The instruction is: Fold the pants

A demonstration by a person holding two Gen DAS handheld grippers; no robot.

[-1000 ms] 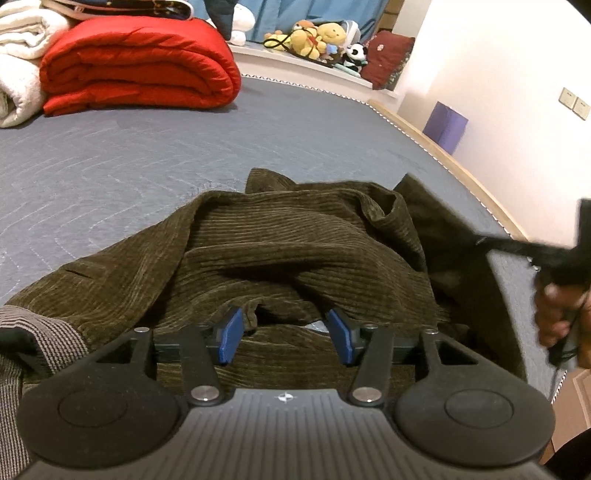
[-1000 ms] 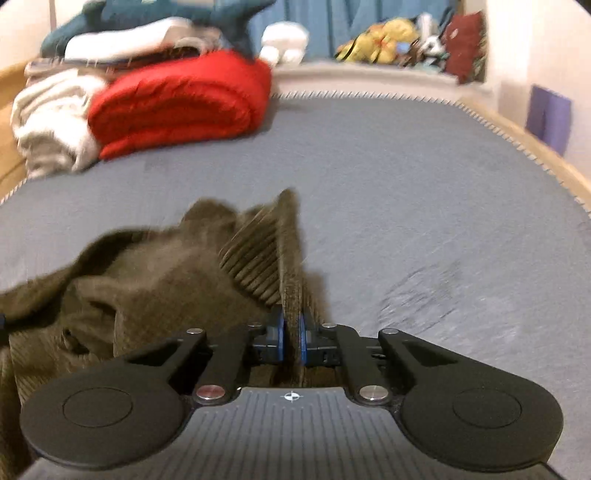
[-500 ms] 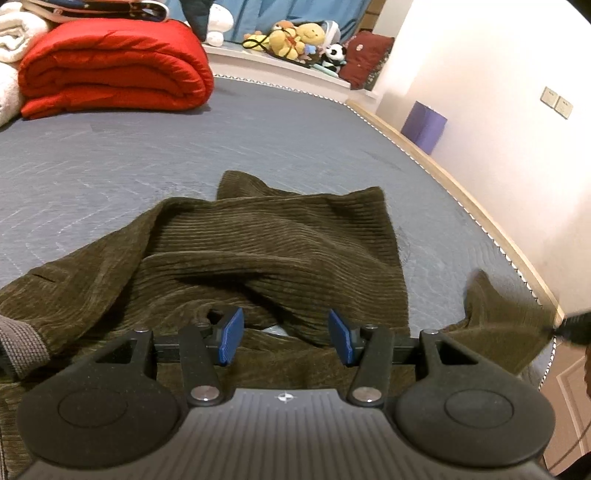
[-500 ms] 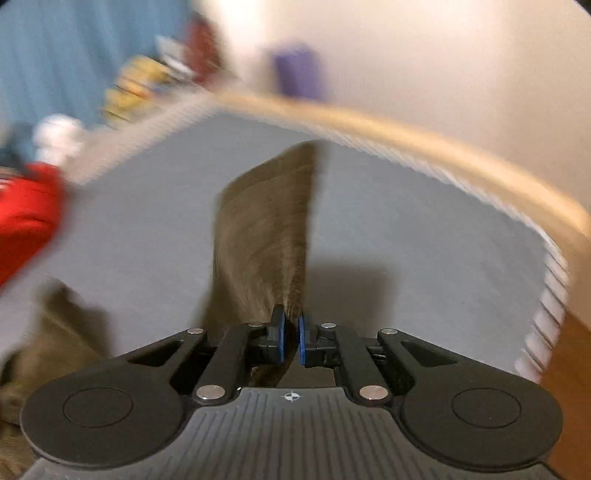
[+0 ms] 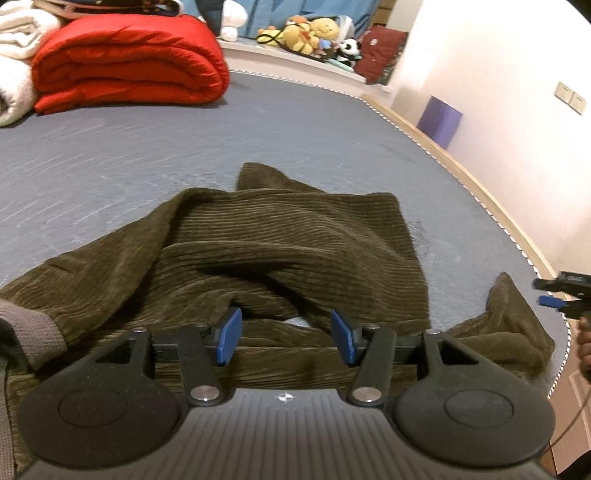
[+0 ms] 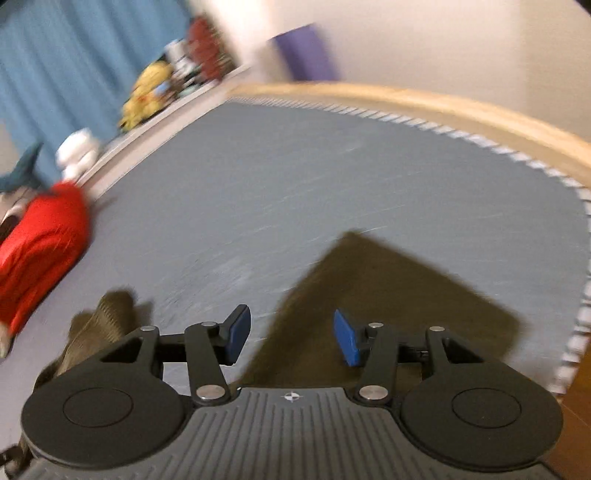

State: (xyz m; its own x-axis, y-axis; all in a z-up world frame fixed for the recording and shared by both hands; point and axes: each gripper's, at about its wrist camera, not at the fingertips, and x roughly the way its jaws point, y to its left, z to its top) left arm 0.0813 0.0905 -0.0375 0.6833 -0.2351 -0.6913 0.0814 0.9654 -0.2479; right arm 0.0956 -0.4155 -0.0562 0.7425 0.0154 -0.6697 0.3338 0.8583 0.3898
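Left wrist view: one pair of dark olive corduroy pants (image 5: 280, 251) lies rumpled on the grey-blue bed cover (image 5: 155, 147), spread from the near left edge across to the right edge of the bed.
Left gripper (image 5: 286, 334): jaws apart, two blue pads hovering over a fold of the pants near the waist, not pinching anything as far as it looks.
Right gripper (image 6: 291, 338): jaws have just been opening, now clearly apart; one pant leg end lies flat under and beyond them, let go, nothing pressed between the pads.
Right gripper seen from the left view (image 5: 561, 295): pokes in at the far right edge, just past the leg end, with a bit of a hand (image 5: 584, 343) below it.
Bedding count: one folded red quilt (image 5: 129, 62), white blanket (image 5: 16, 55) stacked to its left.
Plush toys (image 5: 310, 35): a small bunch on the ledge, too bunched to count properly.
Purple box (image 5: 439, 120): one, against the wall.
Right wrist view: pretty blurry overall.
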